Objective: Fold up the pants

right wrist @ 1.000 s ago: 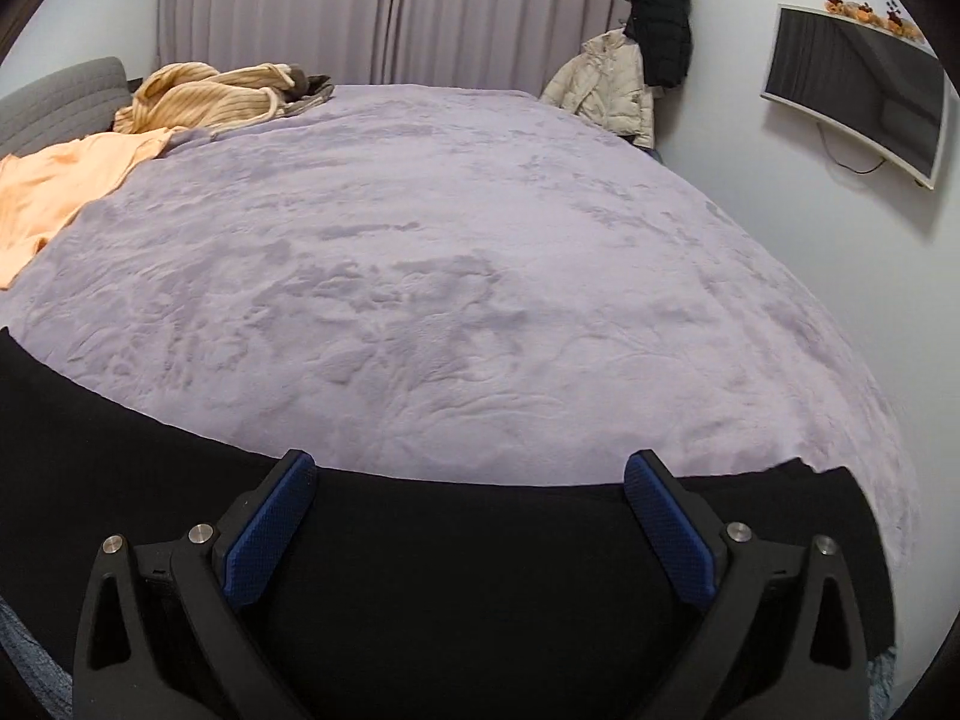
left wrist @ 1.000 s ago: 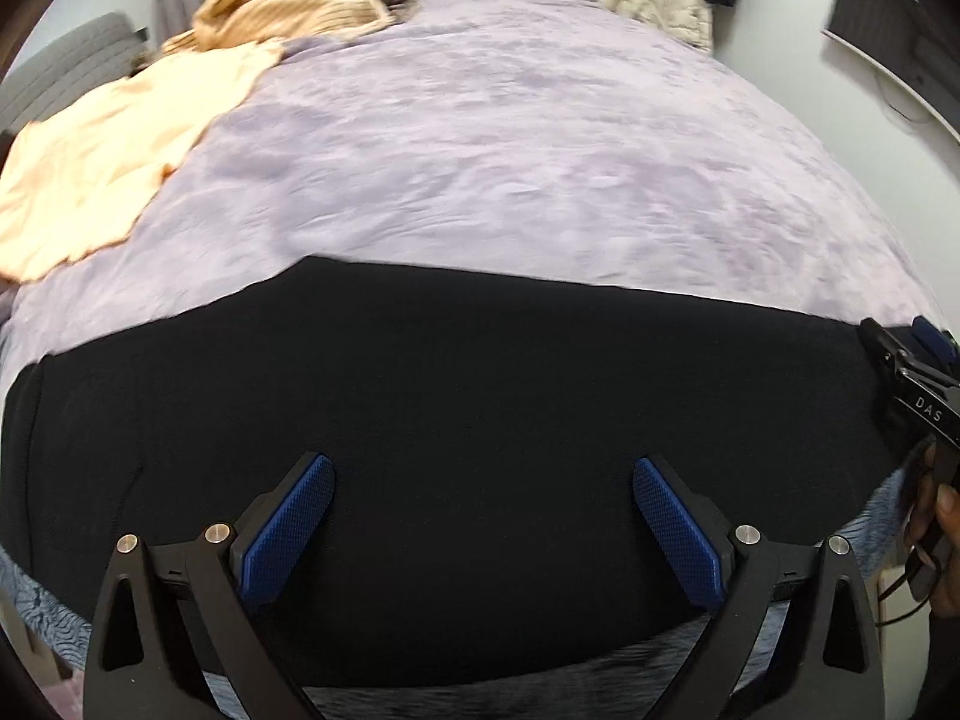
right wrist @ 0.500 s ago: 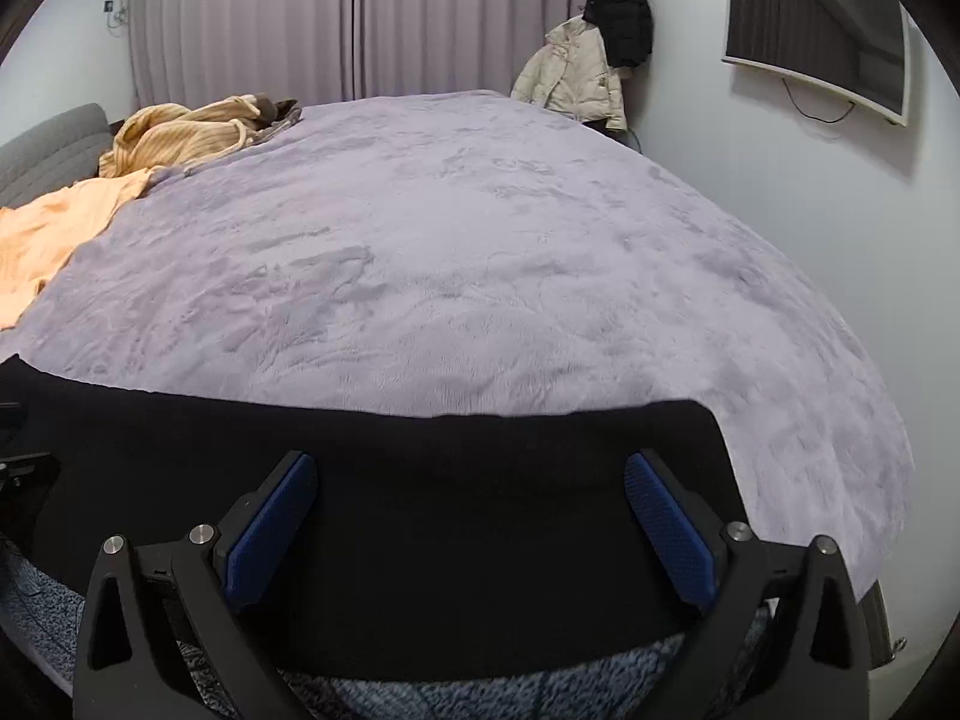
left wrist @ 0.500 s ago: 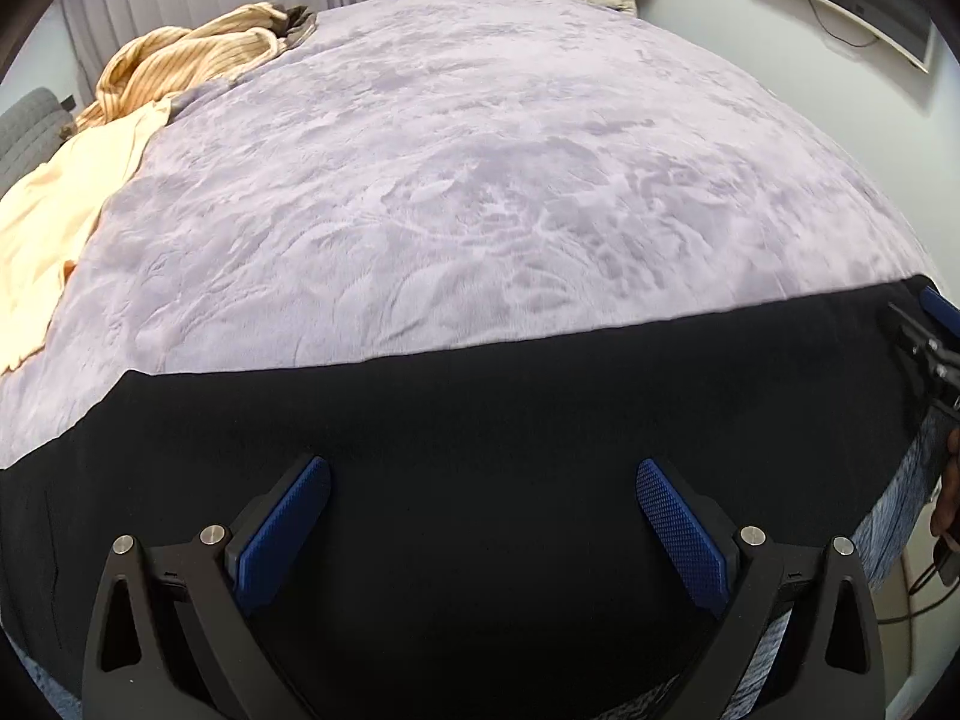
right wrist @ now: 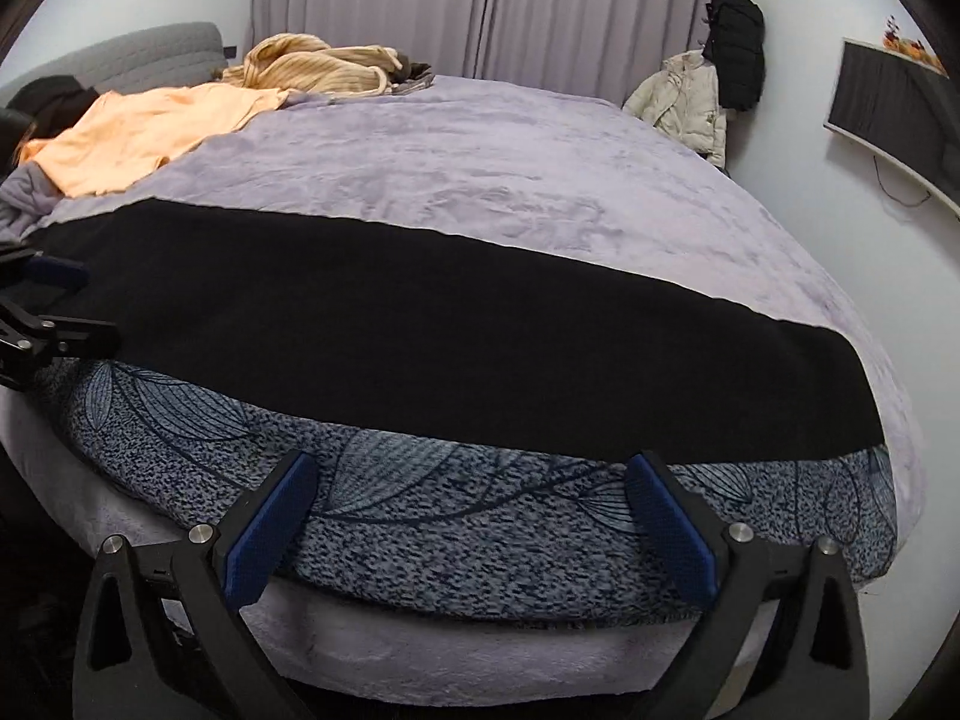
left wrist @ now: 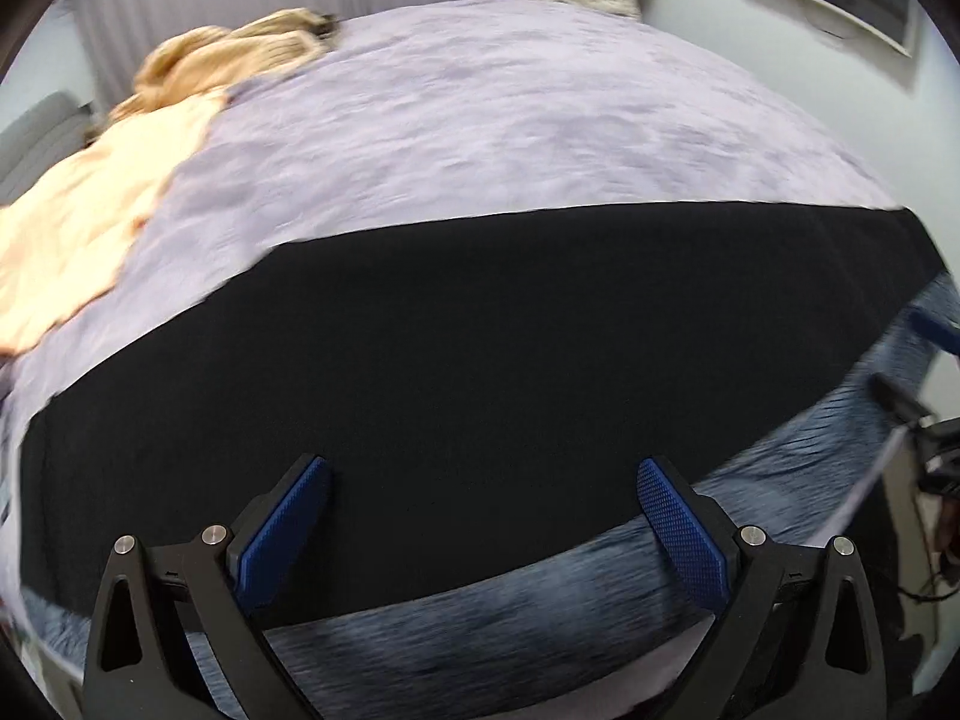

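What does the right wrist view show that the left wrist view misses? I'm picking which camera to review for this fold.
Only the right wrist view shows the leaf pattern on the blue-grey cloth sharply, the black coat whole, and the left gripper. Only the left wrist view, which is blurred, shows the right gripper at its edge. Both show the black pants lying flat across the purple blanket, the orange garment, and open jaws.

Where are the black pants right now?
The black pants lie flat across the near edge of the purple bed, partly over a blue patterned blanket, ahead of both open grippers.
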